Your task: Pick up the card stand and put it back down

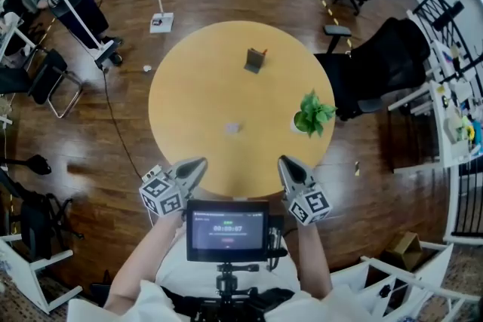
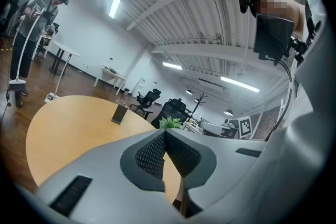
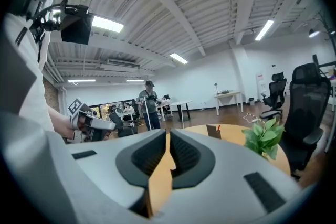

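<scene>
Two grippers, left gripper [image 1: 198, 166] and right gripper [image 1: 287, 164]: jaws closed together, nothing gripped, positioned over near edge of round table [image 1: 189, 87]. One card stand [image 1: 255, 60] located upright near far edge. One potted plant [image 1: 312, 115] located at right edge.

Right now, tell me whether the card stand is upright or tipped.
Upright: the card stand stands on its base at the far side of the round table; the left gripper view shows it erect.
</scene>
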{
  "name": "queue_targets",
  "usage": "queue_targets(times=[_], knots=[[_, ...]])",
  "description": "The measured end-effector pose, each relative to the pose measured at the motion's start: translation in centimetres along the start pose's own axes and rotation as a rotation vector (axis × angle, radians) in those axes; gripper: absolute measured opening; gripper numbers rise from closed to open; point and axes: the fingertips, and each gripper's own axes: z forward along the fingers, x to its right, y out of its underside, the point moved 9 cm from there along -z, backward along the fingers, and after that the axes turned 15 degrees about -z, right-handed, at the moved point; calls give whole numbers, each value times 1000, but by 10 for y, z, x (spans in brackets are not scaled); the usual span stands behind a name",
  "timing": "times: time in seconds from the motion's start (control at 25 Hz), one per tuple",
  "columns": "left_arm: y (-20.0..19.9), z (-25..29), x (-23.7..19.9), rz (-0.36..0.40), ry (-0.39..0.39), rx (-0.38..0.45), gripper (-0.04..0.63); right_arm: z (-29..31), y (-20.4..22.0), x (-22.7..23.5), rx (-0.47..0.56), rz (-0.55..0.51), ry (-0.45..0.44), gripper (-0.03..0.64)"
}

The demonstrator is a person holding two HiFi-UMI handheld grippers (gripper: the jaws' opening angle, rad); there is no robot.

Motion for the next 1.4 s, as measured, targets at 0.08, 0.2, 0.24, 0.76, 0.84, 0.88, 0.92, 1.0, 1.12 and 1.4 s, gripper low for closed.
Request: queue_targets(times=[0.08,0.2,0.24,0.76,0.84,0.88,0.92,1.0,1.12,1.4], knots=[[0,7,3,0,-8,9,4,0,3,9,-4,0,-11,31],[1,13,7,-2,-23,18,4,-1,6,23,1,3,-20,31],[2,15,8,-4,-29,21,4,-1,7,28,6,2,-22,32],[21,47,20,-8,-152,133,5,-10,19,76,-6,-16,-98,31],[24,50,22,-9,-158,144,5,-12,21,83,-7,-20,-101,31],[24,52,22,-6,-159,145,5,-12,23,87,-5,-18,-100,31],[25,53,23,-1,-160,144,5,-12,25,91,-3,-14,-99,31],[25,54,26,17,-163,137,11,-13,29,97,0,-1,-96,32],[23,55,29,40,-165,149,12,-10,31,102,2,13,-101,32],[13,42,16,-24,-105,300,72,0,26,102,9,20,-120,31]])
